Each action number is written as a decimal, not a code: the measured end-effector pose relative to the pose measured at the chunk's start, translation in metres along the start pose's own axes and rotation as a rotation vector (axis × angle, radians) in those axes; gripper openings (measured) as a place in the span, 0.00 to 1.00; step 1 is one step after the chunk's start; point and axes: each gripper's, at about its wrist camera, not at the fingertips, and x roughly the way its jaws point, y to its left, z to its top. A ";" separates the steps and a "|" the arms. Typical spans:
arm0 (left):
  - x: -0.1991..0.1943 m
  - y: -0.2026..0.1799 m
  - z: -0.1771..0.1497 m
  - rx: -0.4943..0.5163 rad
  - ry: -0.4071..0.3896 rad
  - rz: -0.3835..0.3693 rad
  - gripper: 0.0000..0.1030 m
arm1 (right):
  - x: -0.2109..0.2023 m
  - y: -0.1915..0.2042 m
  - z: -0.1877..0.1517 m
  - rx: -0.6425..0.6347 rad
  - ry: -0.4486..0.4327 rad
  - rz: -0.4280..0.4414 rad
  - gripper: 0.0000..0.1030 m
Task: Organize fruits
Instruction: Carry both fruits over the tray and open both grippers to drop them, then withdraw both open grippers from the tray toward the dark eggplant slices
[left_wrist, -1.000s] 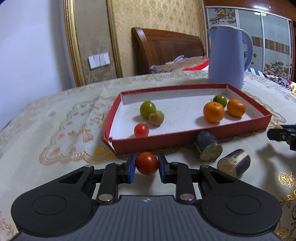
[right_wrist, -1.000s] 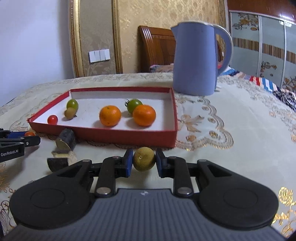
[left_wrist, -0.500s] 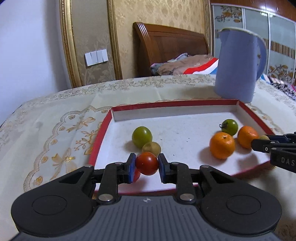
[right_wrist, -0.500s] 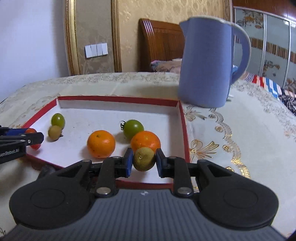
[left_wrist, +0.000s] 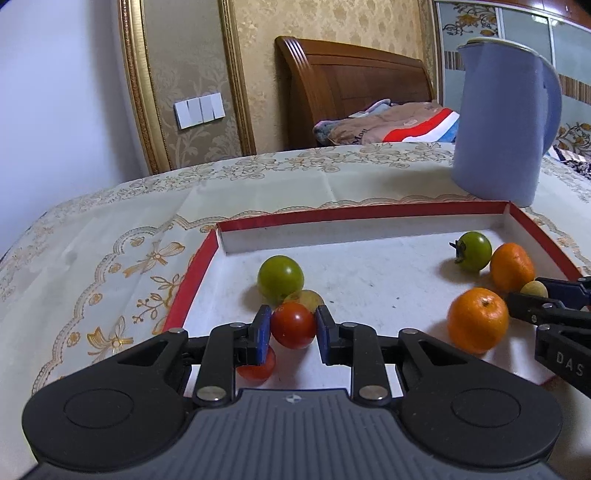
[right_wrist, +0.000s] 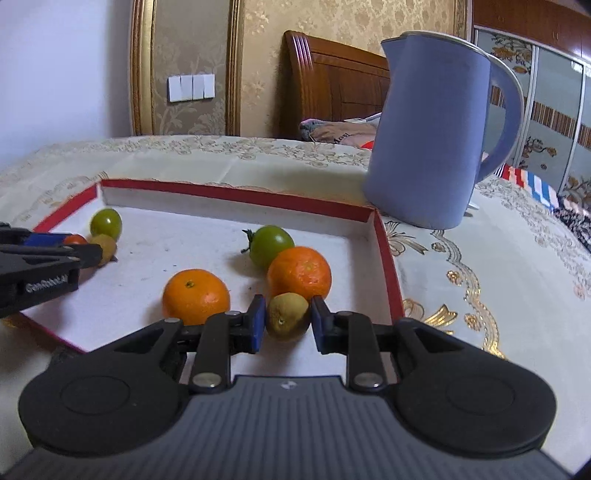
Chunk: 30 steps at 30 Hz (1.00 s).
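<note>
Both grippers are hovering over the tray (left_wrist: 369, 216), left gripper (left_wrist: 290, 329) clasping a red tomato (left_wrist: 293, 325), right gripper (right_wrist: 285, 319) clasping a yellowish fruit (right_wrist: 287, 315), release pending

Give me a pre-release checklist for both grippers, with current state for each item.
1. Left gripper shut on the red tomato: ok.
2. Right gripper shut on the yellow-green fruit: ok.
3. Both fruits inside the red tray's outline: ok.
4. Drop height above the tray floor: cannot tell.
5. Landing spot under the left load clear: not ok, a second red tomato sits just below, with a green tomato close behind.
6. Landing spot under the right load clear: cannot tell, an orange sits right behind it and another orange to its left.
</note>
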 end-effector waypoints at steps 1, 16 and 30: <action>0.001 -0.001 0.001 0.006 0.000 0.011 0.24 | 0.005 0.000 0.001 0.007 0.015 0.004 0.24; 0.014 0.005 0.001 -0.020 -0.002 0.085 0.24 | 0.011 -0.007 0.004 0.056 0.010 -0.003 0.39; 0.017 0.013 0.000 -0.068 0.011 0.079 0.62 | 0.005 -0.008 0.003 0.067 -0.016 -0.019 0.64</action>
